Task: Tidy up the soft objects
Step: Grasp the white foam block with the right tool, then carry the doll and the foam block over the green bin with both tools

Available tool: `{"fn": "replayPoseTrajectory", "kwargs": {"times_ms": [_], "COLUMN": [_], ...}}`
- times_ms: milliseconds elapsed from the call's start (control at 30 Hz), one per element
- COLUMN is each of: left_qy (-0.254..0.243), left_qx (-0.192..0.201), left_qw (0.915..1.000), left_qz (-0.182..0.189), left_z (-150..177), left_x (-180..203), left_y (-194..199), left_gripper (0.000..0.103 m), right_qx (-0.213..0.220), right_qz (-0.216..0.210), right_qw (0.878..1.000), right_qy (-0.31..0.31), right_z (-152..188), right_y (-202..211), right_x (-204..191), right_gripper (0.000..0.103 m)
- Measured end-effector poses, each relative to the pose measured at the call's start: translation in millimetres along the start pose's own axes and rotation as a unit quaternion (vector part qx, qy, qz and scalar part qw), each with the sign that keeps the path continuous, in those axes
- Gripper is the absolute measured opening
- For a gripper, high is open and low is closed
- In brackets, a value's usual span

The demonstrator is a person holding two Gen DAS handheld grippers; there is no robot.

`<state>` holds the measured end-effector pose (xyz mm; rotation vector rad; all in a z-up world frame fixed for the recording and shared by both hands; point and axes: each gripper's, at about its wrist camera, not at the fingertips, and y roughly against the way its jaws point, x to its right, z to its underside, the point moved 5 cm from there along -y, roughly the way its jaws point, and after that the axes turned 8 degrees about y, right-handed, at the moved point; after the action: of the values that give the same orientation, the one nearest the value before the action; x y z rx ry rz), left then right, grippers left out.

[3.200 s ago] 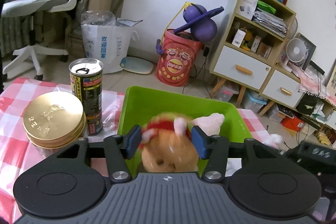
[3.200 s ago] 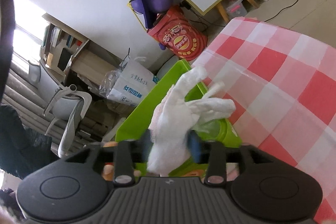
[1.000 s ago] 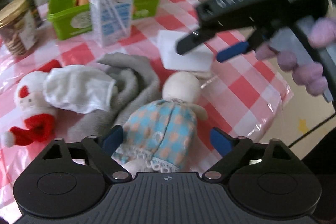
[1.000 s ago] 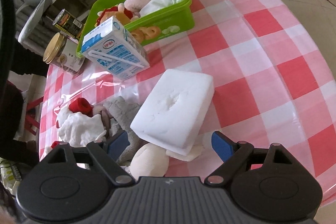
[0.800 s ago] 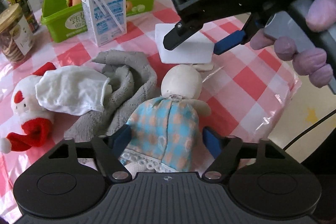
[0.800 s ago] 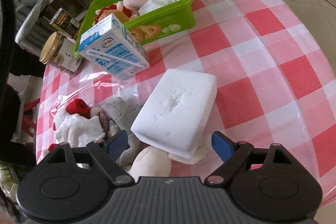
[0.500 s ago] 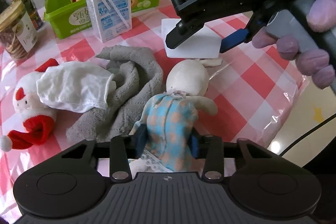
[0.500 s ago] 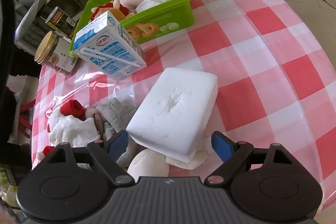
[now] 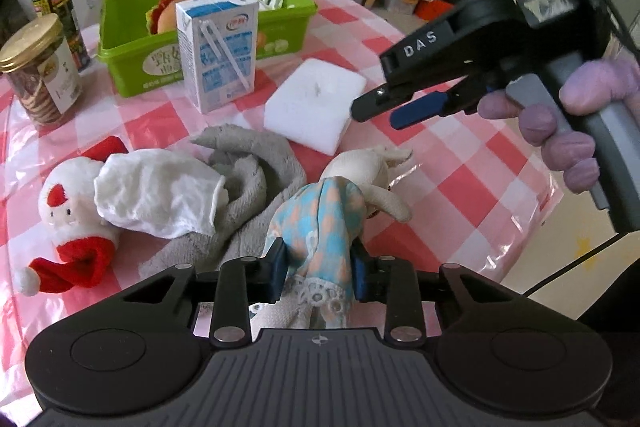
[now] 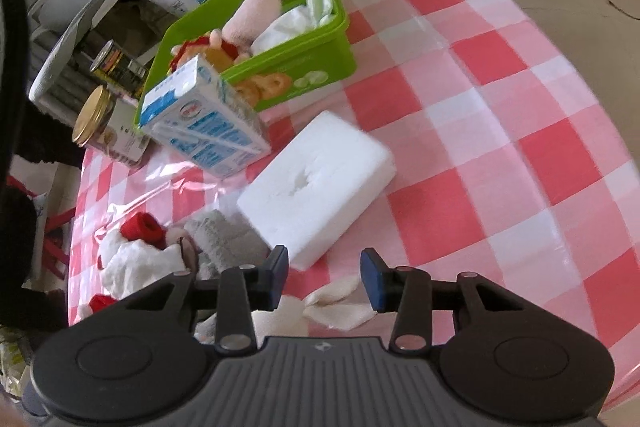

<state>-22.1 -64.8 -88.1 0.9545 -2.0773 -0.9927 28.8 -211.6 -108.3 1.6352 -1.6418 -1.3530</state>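
Step in hand: pickup of rag doll (image 9: 320,223); left gripper (image 9: 318,277) has jaws closed on the doll's blue checked dress, doll low at table (image 9: 460,163) level beside grey towel (image 9: 244,195); right gripper (image 10: 324,277) hovers with jaws parted, holding nothing, near white foam block (image 10: 316,183). Next move, as judged: lift doll clear, carry past milk carton (image 9: 218,51), drop into green bin (image 9: 132,67).

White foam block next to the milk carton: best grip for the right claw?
Pinch the white foam block across its short width, coming from above with the right claw opened wider. It lies flat on the tablecloth, long sides mostly exposed; the milk carton crowds only its far corner.
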Motion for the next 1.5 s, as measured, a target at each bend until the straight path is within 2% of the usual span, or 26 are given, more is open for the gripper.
{"fn": "replayPoseTrajectory", "kwargs": {"times_ms": [67, 167, 300, 467, 533, 633, 1000, 1200, 1500], "left_qy": [-0.001, -0.008, -0.006, 0.001, 0.002, 0.007, 0.038, 0.066, 0.113], "left_qx": [0.002, 0.0, -0.015, -0.023, -0.024, -0.024, 0.011, 0.03, 0.071], "left_qw": [1.0, 1.0, 0.9999, 0.9997, 0.9997, 0.9997, 0.9991, 0.9973, 0.9909], "left_qz": [0.001, 0.003, -0.006, -0.005, -0.003, 0.0, 0.012, 0.013, 0.018], "left_z": [0, 2, 7, 8, 8, 7, -4, -14, -40], "left_x": [1, 2, -4, -9, -9, -11, -21, -29, -42], "left_y": [3, 4, -2, -5, -6, -5, 16, 26, 45], "left_gripper": [0.031, 0.031, 0.031, 0.031, 0.031, 0.031, 0.031, 0.03, 0.03], "right_qx": [0.009, 0.015, 0.018, -0.004, -0.002, 0.001, 0.036, 0.045, 0.078], "right_qz": [0.013, -0.008, -0.026, -0.04, -0.035, -0.033, -0.032, -0.029, -0.061], "right_qw": [1.0, 0.999, 0.998, 0.994, 0.993, 0.992, 0.992, 0.989, 0.98], "right_qy": [-0.009, -0.033, -0.049, -0.102, -0.113, -0.122, -0.114, -0.136, -0.173], "right_z": [-3, -5, -7, -7, -9, -12, -21, -24, -31], "right_y": [4, 7, -1, -31, -40, -49, -24, -11, 19], "right_x": [6, 10, 6, 7, 8, 8, 14, 36, 59], "right_gripper": [0.028, 0.051, 0.053, 0.053, 0.047, 0.03, 0.007, 0.004, 0.004]}}
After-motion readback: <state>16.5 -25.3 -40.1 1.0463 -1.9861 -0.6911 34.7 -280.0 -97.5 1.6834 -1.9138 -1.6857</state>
